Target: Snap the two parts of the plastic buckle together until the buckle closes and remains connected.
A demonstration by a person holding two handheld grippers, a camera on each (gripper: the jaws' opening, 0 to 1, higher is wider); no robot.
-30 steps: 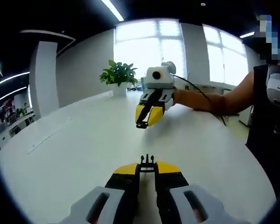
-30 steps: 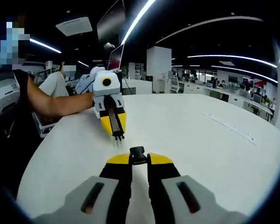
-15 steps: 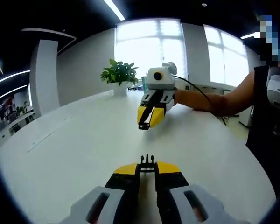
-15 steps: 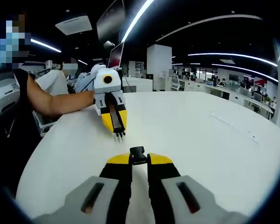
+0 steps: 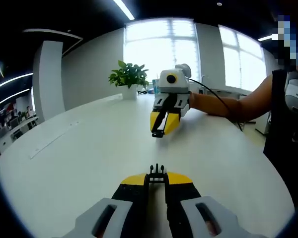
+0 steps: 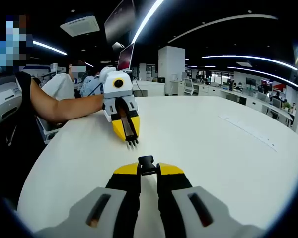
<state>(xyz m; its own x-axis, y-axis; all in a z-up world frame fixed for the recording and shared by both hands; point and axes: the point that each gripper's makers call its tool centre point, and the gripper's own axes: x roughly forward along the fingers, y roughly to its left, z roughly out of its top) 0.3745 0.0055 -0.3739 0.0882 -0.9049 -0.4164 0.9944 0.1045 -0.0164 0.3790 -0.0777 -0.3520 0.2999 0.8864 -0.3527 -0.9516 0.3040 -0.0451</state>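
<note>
In the left gripper view my left gripper is shut on the black pronged buckle part, whose prongs stick out past the yellow tips. Facing it above the white table, the right gripper points this way, shut on the black socket part. In the right gripper view my right gripper holds the socket part between its tips. The left gripper faces it from ahead with the pronged part at its tip. The two parts are apart, roughly tip to tip.
A potted plant stands at the table's far edge by bright windows. A person's arm and dark torso are at the right. A thin pale strip lies on the table at left. Office desks stretch behind.
The two grippers have come a little closer and more in line, each one's tip drifting toward the centre of the other's view. Both remain shut on their buckle parts.
</note>
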